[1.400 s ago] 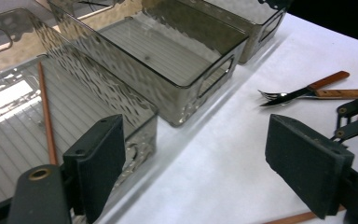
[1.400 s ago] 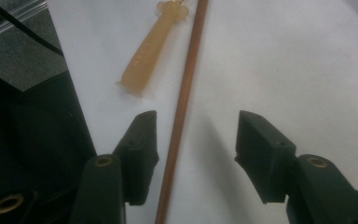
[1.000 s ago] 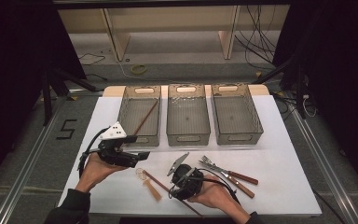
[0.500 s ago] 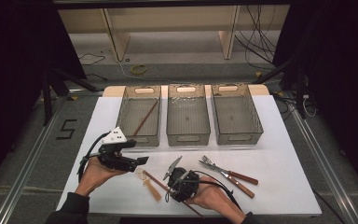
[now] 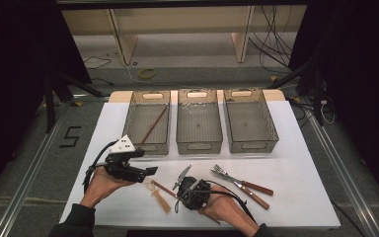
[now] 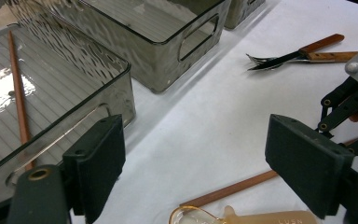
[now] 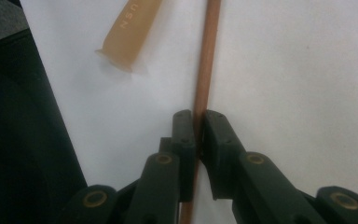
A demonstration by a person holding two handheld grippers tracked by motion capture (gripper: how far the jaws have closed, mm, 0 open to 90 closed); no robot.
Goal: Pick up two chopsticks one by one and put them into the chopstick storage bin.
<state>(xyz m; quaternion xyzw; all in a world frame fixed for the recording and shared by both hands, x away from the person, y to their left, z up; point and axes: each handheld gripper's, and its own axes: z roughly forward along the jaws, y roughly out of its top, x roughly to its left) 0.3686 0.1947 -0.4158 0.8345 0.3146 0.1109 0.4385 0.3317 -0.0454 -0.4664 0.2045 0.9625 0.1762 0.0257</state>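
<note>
Jaws of the right gripper [image 7: 199, 122] have just been closing, and they are now clenched on the loose chopstick [image 7: 206, 60], which runs straight up between the 2 pads in the right gripper view. Set against the high view of 1 second before, that gripper [image 5: 176, 193] sits lower, nearer the front edge of the white tabletop [image 5: 306, 173], where earlier it lay close beside the forks. The left gripper [image 5: 150, 170] has hardly shifted; it hangs released, jaws wide apart with bare tabletop between them, near the front left corner of the left bin [image 5: 147, 122]. The chopstick [image 5: 164, 189] lies slantwise near the middle of the front edge, just beside a tan spoon [image 5: 160, 196]. The 2nd chopstick [image 5: 153, 125] lies inside the left bin as before, and the 2 wooden-handled forks [image 5: 242, 184] rest right of centre, unmoved. From above, the right hand [image 5: 219, 207] and the gripper body cover the near end of the held chopstick, so the grip itself cannot be made out there. In the left gripper view the spoon [image 6: 242, 218] is cut off by the lower edge, and the chopstick [image 6: 228, 189] vanishes behind the right jaw. The spoon's bowl is too small and pale to read clearly from above.
</note>
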